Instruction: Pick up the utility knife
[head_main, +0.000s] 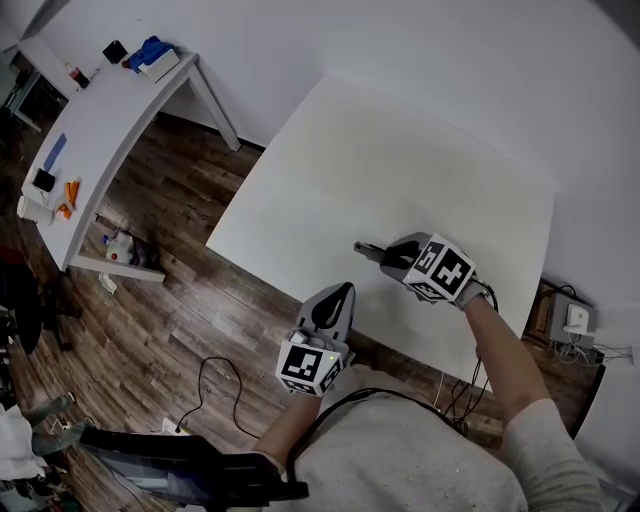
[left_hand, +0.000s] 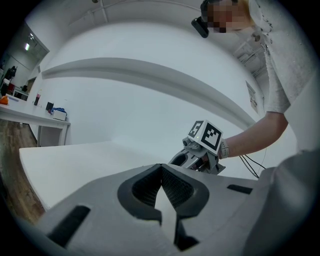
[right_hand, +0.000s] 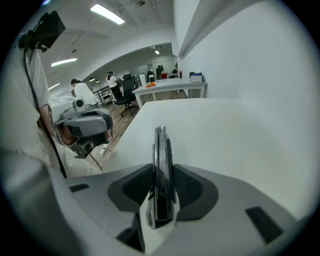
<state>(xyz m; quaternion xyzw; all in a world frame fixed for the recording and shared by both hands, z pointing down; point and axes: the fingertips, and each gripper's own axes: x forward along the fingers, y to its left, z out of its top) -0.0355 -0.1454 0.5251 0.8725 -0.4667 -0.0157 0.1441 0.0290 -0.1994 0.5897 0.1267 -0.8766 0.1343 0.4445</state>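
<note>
The utility knife (right_hand: 161, 170), a slim dark and silver tool, stands on edge between the pads of my right gripper (right_hand: 161, 192), which is shut on it. In the head view the knife's dark end (head_main: 366, 249) sticks out to the left of the right gripper (head_main: 388, 256), just above the white table (head_main: 380, 160) near its front edge. My left gripper (head_main: 342, 292) hovers off the table's front edge with its jaws together and nothing between them. From the left gripper (left_hand: 161, 172) the right gripper (left_hand: 187, 159) shows ahead, tilted down over the table.
A second white desk (head_main: 100, 130) with small items stands at the far left. Bottles (head_main: 120, 248) and a black cable (head_main: 215, 385) lie on the wooden floor. People (right_hand: 82, 92) and chairs are far off in the room behind.
</note>
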